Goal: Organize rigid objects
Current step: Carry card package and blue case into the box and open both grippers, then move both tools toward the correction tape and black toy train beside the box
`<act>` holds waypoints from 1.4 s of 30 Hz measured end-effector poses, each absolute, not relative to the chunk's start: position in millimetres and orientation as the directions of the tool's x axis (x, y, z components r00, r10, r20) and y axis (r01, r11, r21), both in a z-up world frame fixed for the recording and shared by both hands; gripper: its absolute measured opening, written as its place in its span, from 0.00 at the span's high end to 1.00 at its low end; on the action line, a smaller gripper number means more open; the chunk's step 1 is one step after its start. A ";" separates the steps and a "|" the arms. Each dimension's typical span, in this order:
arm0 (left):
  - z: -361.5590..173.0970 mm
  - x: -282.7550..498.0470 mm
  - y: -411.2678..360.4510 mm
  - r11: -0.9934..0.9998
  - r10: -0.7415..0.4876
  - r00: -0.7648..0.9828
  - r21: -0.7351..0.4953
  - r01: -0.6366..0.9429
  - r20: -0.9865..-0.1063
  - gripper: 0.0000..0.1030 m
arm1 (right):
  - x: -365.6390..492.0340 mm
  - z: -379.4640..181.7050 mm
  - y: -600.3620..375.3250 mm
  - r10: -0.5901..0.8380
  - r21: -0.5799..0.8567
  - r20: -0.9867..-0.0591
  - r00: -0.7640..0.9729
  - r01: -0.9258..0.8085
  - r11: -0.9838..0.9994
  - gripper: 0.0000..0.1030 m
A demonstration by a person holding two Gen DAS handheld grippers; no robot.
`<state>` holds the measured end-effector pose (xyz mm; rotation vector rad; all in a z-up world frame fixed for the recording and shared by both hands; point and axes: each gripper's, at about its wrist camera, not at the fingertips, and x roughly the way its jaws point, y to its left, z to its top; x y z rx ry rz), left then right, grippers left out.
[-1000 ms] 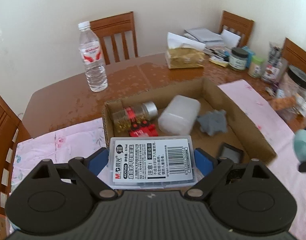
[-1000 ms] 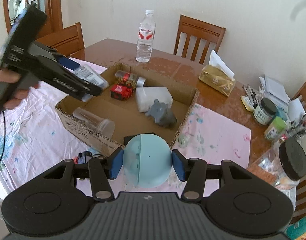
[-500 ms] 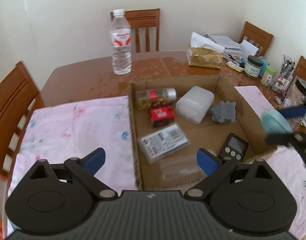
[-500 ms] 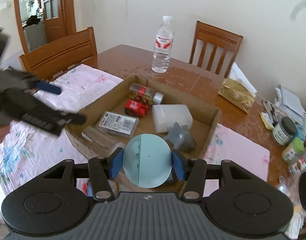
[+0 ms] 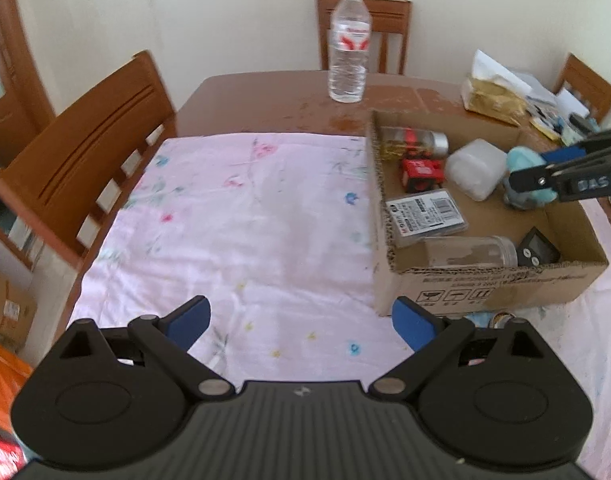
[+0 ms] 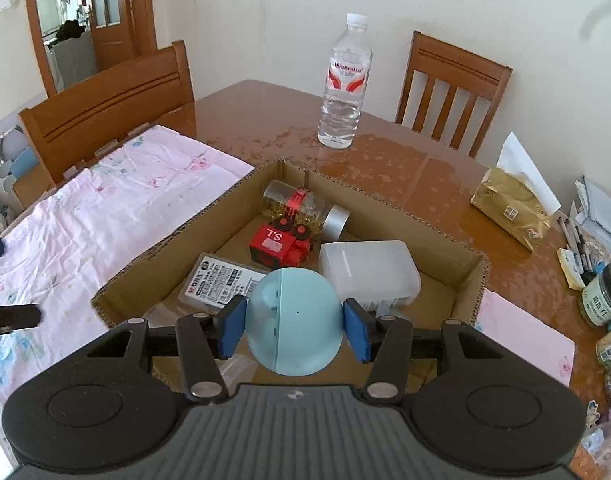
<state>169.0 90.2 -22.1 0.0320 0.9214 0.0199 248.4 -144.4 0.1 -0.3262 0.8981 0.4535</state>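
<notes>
On the table (image 6: pixel 265 120), the right gripper (image 6: pixel 295 322) squeezed a blue ball (image 6: pixel 293 320) over the box (image 6: pixel 445 240) to drop it in; the left gripper (image 5: pixel 301 322) hung open, holding nothing.

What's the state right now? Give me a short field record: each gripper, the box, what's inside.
left gripper: open, empty, over the pink cloth
right gripper: shut on pale blue ball, above the cardboard box
box contents: labelled flat case, red toy, glass jar, white container, clear jar
</notes>
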 end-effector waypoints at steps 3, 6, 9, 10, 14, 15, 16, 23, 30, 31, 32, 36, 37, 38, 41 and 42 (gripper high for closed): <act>-19.3 160.8 95.1 0.999 0.043 0.611 0.038 -0.022 -0.790 0.06 | 256.4 -6.5 -140.3 0.223 -0.084 -0.817 0.532 -0.492 0.867 0.37; -20.2 156.6 98.3 0.999 0.049 0.607 0.041 -0.028 -0.793 0.06 | 254.3 -2.9 -137.6 0.204 -0.104 -0.800 0.565 -0.464 0.880 0.05; -21.5 153.4 100.8 0.999 0.043 0.603 0.033 -0.028 -0.797 0.06 | 246.9 4.6 -137.0 0.209 -0.114 -0.777 0.594 -0.459 0.881 0.00; -21.6 152.7 99.9 0.999 0.041 0.603 0.033 -0.024 -0.797 0.05 | 244.0 6.2 -137.0 0.200 -0.122 -0.775 0.599 -0.453 0.883 0.00; -21.8 150.9 96.2 1.000 0.024 0.605 0.030 0.000 -0.796 0.05 | 232.7 10.1 -141.7 0.180 -0.128 -0.773 0.608 -0.427 0.895 0.00; -21.4 150.3 94.7 1.000 0.016 0.606 0.027 0.009 -0.795 0.05 | 229.1 10.6 -143.4 0.175 -0.128 -0.773 0.610 -0.420 0.898 0.00; -21.5 150.0 93.4 1.000 0.009 0.607 0.024 0.017 -0.795 0.05 | 224.9 10.8 -145.7 0.170 -0.127 -0.774 0.610 -0.412 0.902 0.00; -21.9 146.8 88.3 0.998 -0.035 0.607 0.008 0.067 -0.794 0.05 | 193.0 11.9 -162.6 0.117 -0.137 -0.776 0.620 -0.347 0.928 0.00; -22.6 144.2 84.8 0.995 -0.055 0.607 0.006 0.099 -0.793 0.05 | 159.8 -0.7 -184.9 0.045 -0.138 -0.797 0.602 -0.253 0.958 0.00; -22.7 143.8 84.7 0.995 -0.057 0.606 0.006 0.100 -0.794 0.05 | 156.3 -3.8 -187.6 0.035 -0.138 -0.801 0.597 -0.242 0.961 0.00; -23.0 143.7 84.7 0.995 -0.059 0.605 0.004 0.103 -0.794 0.05 | 152.9 -7.8 -189.9 0.030 -0.134 -0.808 0.588 -0.233 0.963 0.00; -24.7 143.1 85.0 0.994 -0.062 0.597 0.002 0.105 -0.800 0.05 | 146.4 -30.5 -194.2 0.022 -0.107 -0.842 0.540 -0.207 0.973 0.00; -25.0 142.6 85.0 0.994 -0.062 0.596 0.003 0.107 -0.801 0.05 | 145.3 -36.0 -193.9 0.025 -0.100 -0.846 0.533 -0.205 0.974 0.00; -25.2 142.3 85.1 0.994 -0.061 0.594 0.004 0.108 -0.802 0.05 | 144.7 -40.4 -192.9 0.028 -0.096 -0.850 0.526 -0.207 0.974 0.00; -26.2 141.6 86.0 0.994 -0.060 0.588 0.005 0.108 -0.806 0.05 | 144.5 -52.7 -185.6 0.036 -0.090 -0.858 0.512 -0.219 0.972 0.00; -26.6 141.3 86.4 0.994 -0.060 0.586 0.005 0.108 -0.808 0.05 | 145.0 -55.8 -183.0 0.036 -0.091 -0.861 0.507 -0.224 0.970 0.00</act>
